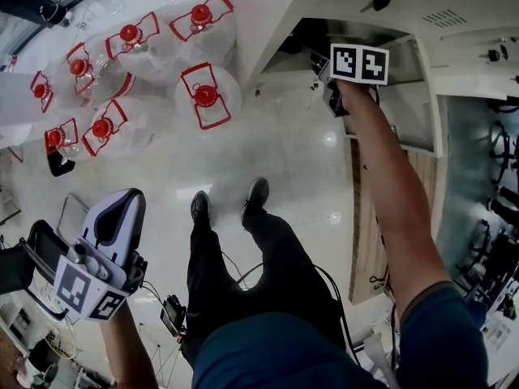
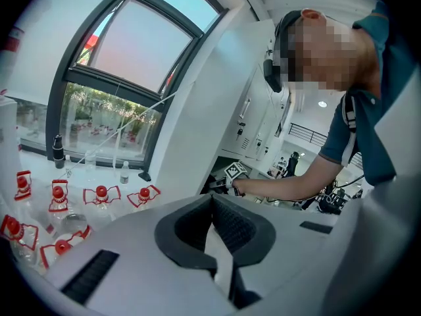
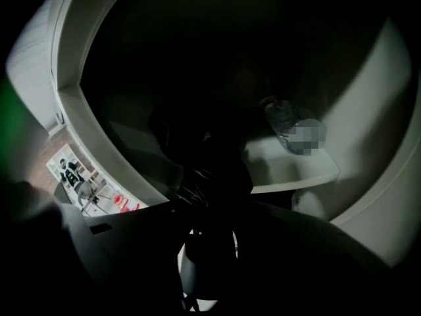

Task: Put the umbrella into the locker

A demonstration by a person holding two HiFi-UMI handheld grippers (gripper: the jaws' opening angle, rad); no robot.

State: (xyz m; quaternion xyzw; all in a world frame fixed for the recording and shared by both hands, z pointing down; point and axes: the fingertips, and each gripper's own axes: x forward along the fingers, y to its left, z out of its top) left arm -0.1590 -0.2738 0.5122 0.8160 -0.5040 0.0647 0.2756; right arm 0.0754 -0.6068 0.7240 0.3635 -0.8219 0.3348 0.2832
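One white locker [image 1: 454,47] stands with a compartment open, and everything else is placed by it. Well apart from the locker, a cluster of clear water jugs [image 1: 207,96] with red caps and red handles stands on the pale floor. The left gripper [image 2: 212,209] hangs far from the locker and faces it, its jaws clenched together with nothing between them. The right gripper [image 1: 332,87] reaches into the locker's open compartment, its jaws grasping the folded black umbrella [image 3: 210,166], which sits inside that dark space. Deeper in the locker, a clear plastic bottle [image 3: 286,118] rests on a pale shelf [image 3: 296,166]
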